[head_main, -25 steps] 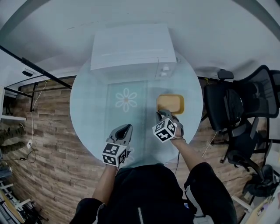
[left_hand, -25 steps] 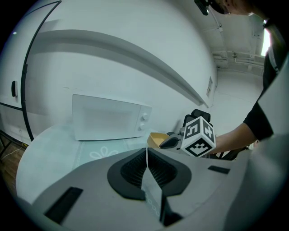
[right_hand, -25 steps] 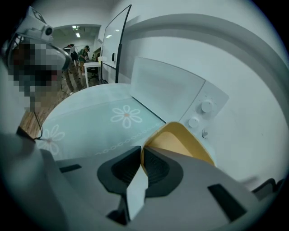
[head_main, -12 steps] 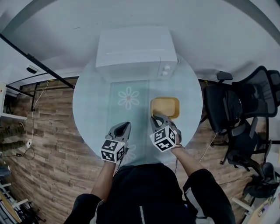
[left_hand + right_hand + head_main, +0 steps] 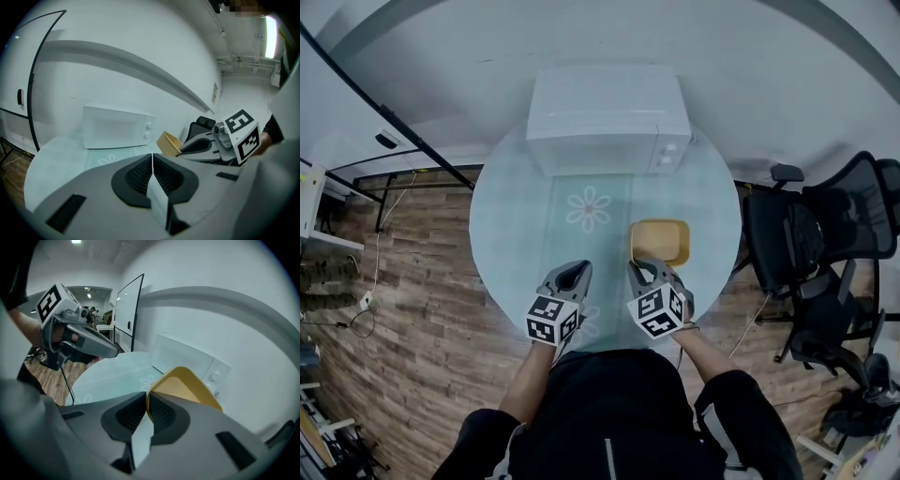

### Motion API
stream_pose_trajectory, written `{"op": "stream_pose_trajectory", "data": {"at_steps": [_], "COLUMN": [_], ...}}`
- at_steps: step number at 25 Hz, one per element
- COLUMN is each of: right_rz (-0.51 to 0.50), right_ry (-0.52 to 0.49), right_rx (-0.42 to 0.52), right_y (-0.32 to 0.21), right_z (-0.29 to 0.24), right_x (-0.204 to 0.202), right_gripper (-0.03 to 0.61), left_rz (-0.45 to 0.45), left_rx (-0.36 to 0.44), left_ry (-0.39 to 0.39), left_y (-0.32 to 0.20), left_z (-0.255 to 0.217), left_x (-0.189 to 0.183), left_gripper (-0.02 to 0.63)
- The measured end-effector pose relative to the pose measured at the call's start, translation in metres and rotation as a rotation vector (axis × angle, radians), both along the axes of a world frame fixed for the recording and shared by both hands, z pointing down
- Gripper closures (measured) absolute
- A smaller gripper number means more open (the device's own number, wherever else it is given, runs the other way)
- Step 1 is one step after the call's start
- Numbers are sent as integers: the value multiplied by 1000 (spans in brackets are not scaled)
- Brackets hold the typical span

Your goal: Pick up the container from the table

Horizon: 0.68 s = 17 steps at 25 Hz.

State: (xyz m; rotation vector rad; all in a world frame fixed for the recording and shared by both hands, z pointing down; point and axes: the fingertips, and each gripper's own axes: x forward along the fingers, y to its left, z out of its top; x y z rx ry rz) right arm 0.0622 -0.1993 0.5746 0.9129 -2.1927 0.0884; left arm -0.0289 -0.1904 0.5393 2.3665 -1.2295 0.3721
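Round, pale bench (image 5: 502, 234) here: a white microwave (image 5: 609, 117) sits at its far edge, and a flower-patterned mat (image 5: 586, 230) runs down the middle.

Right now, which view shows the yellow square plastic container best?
The head view: the yellow square plastic container shows whole from above, only its near edge under the right gripper. The right gripper view shows its near rim clamped between shut jaws; the left gripper view, a small tilted side glimpse.

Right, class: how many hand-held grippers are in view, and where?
2. The left hand-held gripper is over the near edge of the table, jaws shut on nothing; the right hand-held gripper grips the near rim of the yellow container.
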Motion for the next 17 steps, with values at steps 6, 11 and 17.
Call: {"op": "stream_pose_trajectory", "data": {"at_steps": [6,11,17], "right_rz": [-5,-3,0], "right_ry": [-4,-4,0], "right_rx": [1,-6,-16], "right_y": [8,11,16], "right_z": [-2,0,5], "right_x": [-6,-7,-9], "right_gripper": [538,538,538], "left_rz": [-4,-4,-3], "left_rx": [11,15,10], "left_ry": [4,5,4], "left_y": [4,7,10], "left_z": [-4,-6,-3], "left_x": [-3,-5,-8], "left_gripper": [591,592,591]}}
